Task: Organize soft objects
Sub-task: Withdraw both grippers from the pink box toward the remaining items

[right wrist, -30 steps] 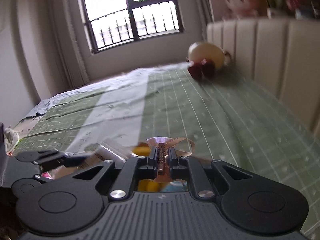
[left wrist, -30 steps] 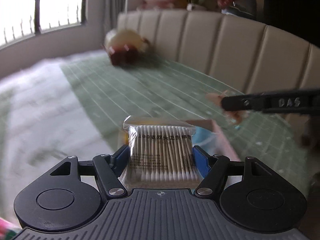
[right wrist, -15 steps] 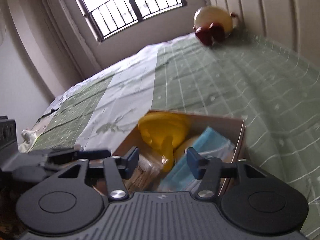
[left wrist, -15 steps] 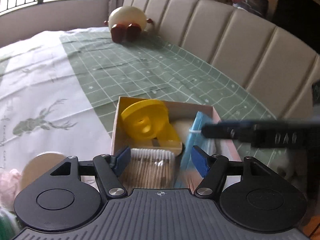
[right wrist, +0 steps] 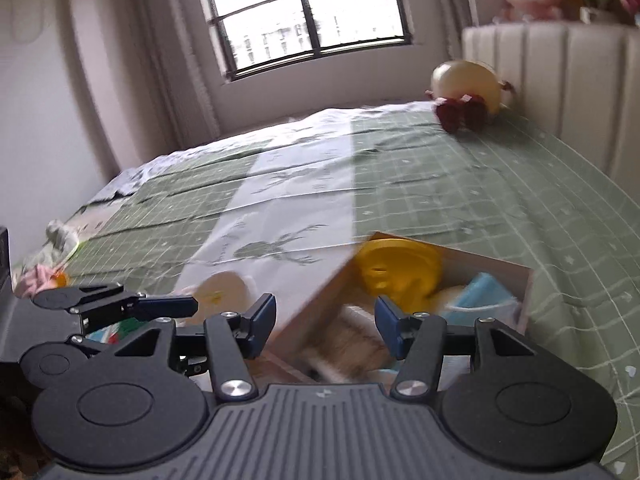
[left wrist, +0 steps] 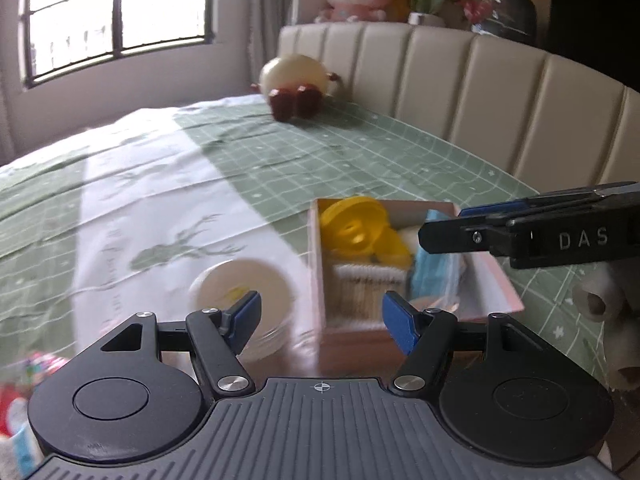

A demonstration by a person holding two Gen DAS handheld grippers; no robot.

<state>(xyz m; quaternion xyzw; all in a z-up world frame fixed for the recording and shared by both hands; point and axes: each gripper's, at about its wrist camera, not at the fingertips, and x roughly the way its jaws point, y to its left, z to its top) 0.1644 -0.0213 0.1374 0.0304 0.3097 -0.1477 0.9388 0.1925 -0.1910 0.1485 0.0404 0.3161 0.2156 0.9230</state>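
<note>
box: small cardboard box sitting on the green checked bed cover, near the padded headboard
inside the box: yellow plastic thing, pack of cotton swabs and a blue face-mask pack, all crammed together (kinda blurry tbh)
left hand-held gripper: jaws wide apart, nothing in them, hovering just short of the box
right hand-held gripper: jaws have just been opening, now about halfway apart and empty, over the box's near corner
round lidded tub: on the bed just left of the box
plush toy: far end of the bed, against the headboard
</note>
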